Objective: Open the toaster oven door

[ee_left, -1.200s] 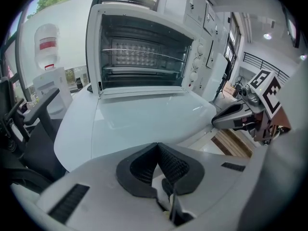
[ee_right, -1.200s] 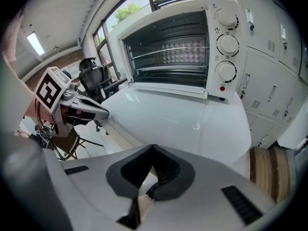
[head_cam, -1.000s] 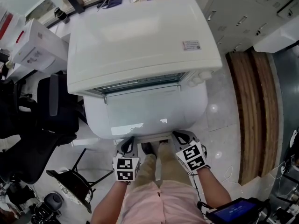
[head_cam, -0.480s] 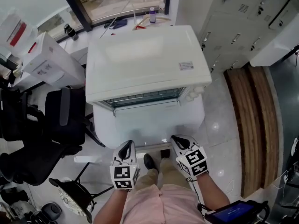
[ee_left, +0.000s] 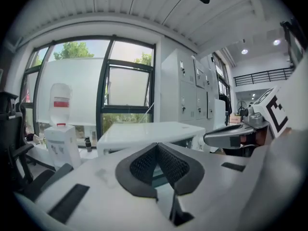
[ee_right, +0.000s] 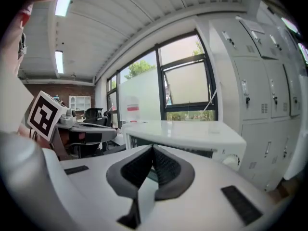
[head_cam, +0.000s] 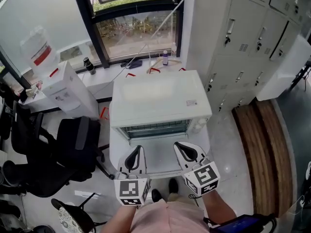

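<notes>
The white toaster oven (head_cam: 158,98) stands below the window, and its door (head_cam: 158,155) hangs open, folded down toward me with the dark interior slot (head_cam: 156,129) showing. My left gripper (head_cam: 136,152) and right gripper (head_cam: 181,147) hover side by side above the door's near edge, apart from it. Both are shut with nothing between the pads. In the left gripper view the left gripper (ee_left: 157,147) points at the oven (ee_left: 149,131). In the right gripper view the right gripper (ee_right: 153,149) faces the oven (ee_right: 187,131) and its knob (ee_right: 232,160).
Black office chairs (head_cam: 73,149) crowd the left side. A white water dispenser (head_cam: 63,89) stands at the back left. Grey lockers (head_cam: 243,47) line the right, with a wooden board (head_cam: 262,144) on the floor. Small bottles (head_cam: 165,56) sit on the window ledge.
Both grippers have come off the door's front edge and risen toward me. The head view has pulled back, so the oven looks smaller and farther. The door stays down.
</notes>
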Action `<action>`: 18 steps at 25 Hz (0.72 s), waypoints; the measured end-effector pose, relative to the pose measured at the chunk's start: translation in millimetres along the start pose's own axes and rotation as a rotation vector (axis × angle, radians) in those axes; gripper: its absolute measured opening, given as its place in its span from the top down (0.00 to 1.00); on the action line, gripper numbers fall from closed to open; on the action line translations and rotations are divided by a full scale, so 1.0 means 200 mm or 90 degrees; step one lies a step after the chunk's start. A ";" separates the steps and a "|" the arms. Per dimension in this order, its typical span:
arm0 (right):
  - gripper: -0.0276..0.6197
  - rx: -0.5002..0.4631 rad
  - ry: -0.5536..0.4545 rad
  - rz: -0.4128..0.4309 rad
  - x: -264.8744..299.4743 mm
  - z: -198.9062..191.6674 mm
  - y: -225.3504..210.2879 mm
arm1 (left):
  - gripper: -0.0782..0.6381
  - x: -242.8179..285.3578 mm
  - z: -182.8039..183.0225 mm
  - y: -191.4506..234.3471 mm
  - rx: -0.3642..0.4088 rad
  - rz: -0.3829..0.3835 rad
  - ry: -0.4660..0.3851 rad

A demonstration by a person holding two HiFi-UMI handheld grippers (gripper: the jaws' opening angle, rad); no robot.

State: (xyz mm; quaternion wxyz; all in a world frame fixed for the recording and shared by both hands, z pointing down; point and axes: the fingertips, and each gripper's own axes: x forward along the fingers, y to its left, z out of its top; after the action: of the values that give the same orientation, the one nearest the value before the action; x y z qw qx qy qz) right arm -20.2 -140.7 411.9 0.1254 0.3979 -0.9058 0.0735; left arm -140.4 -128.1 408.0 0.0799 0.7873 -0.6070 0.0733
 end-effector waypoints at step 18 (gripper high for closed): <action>0.95 -0.084 -0.152 -0.075 -0.15 0.52 0.05 | 0.87 -0.08 0.47 -0.03 0.047 0.014 -0.133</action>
State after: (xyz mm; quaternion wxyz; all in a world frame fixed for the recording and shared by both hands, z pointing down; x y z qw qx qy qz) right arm -26.0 -137.6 303.1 0.0469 0.4472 -0.8923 -0.0413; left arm -136.4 -132.1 312.5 -0.0135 0.7863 -0.6175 0.0142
